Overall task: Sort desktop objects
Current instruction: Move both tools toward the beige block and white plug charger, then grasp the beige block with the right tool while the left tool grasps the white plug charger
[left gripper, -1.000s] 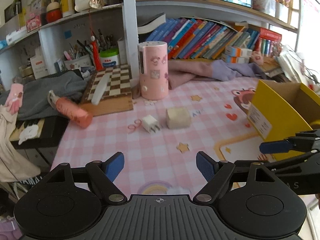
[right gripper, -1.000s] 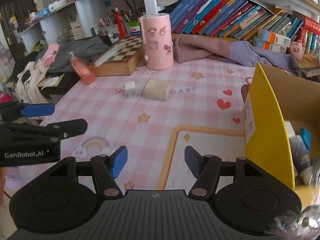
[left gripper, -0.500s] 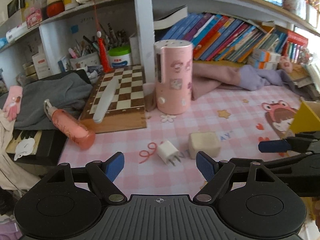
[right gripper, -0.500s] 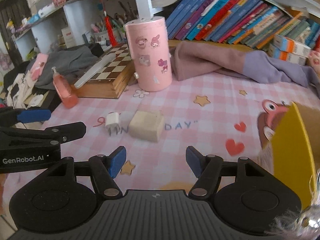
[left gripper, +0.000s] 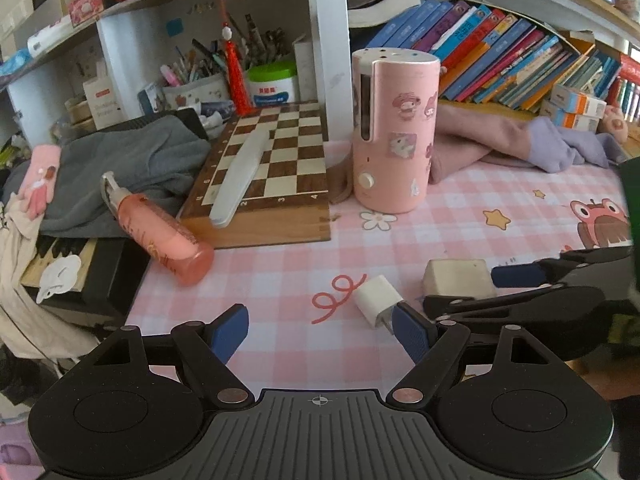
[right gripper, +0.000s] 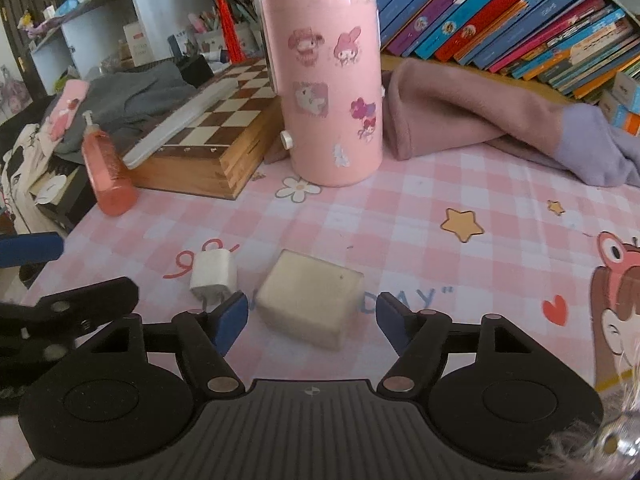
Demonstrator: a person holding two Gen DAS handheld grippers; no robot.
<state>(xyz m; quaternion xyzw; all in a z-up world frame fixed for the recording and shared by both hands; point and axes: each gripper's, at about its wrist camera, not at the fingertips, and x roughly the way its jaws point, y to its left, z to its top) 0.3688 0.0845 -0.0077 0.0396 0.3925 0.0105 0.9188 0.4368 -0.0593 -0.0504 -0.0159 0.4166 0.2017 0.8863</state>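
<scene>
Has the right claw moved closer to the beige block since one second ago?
Yes. In the right wrist view the right claw has come toward the pink cylinder, and the beige block now lies just before its open fingertips, untouched.

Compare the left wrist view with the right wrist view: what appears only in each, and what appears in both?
Only the left wrist view shows the green-lidded jar on the shelf and the left gripper head-on, open and empty.

Only the right wrist view shows the word "DAY" on the mat and the right gripper head-on, its fingers just opening, either side of the beige block without touching.

Both share that block, the white charger plug, pink canister, chessboard and pink bottle.
</scene>
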